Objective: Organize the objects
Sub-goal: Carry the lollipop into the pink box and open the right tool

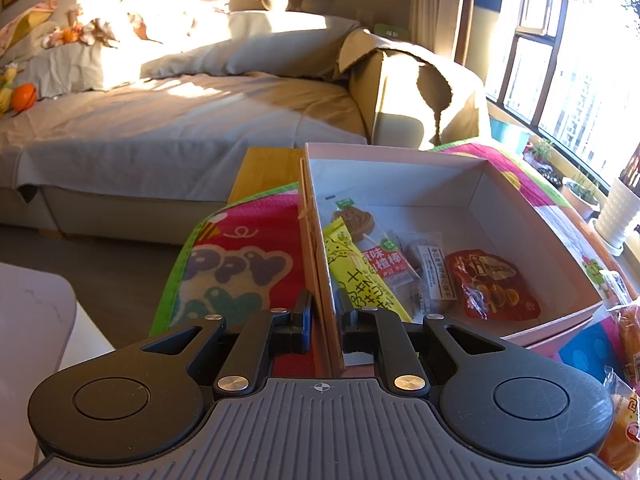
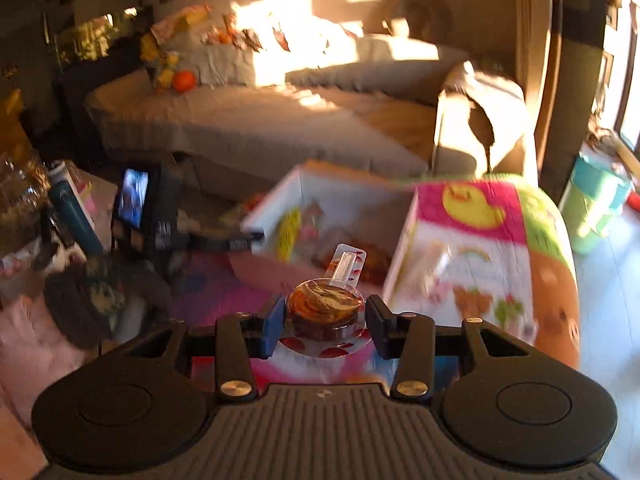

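A white cardboard box point(image 1: 500, 208) stands on a colourful mat and holds several snack packets: a yellow stick packet point(image 1: 356, 272), a red-labelled packet point(image 1: 384, 260) and a red packet point(image 1: 492, 284). My left gripper point(image 1: 326, 316) is shut on the box's left wall point(image 1: 316, 248), one finger on each side. My right gripper point(image 2: 326, 324) is shut on a small clear jelly cup point(image 2: 324, 308) with brown filling and a spoon tab, held above the mat just in front of the box point(image 2: 332, 200). The right view is blurred.
A grey-covered sofa point(image 1: 160, 120) lies behind the table. Packaged buns point(image 1: 624, 420) lie at the right of the box. A window sill with plant pots point(image 1: 580, 192) is to the right. The left gripper's body point(image 2: 152, 208) shows left of the box.
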{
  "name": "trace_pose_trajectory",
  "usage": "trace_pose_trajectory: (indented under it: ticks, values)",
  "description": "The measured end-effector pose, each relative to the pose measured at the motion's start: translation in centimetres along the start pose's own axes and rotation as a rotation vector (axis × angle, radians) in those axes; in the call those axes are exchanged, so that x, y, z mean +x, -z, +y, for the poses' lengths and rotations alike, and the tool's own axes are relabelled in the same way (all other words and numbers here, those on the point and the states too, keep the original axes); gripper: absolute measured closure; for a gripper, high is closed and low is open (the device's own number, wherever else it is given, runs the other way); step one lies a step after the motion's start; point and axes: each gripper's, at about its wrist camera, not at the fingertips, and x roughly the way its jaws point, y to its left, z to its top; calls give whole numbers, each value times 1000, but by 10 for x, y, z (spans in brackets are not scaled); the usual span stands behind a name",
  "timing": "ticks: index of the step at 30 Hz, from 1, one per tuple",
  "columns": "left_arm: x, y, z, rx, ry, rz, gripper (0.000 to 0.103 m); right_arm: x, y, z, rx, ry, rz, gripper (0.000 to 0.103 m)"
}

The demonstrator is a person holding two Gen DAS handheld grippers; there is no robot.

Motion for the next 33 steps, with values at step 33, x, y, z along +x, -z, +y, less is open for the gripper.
trace_pose_trajectory:
  ticks: [33]
  values:
    - [1, 0, 1, -7, 12, -4, 88, 79, 38, -50, 99, 248, 144, 30]
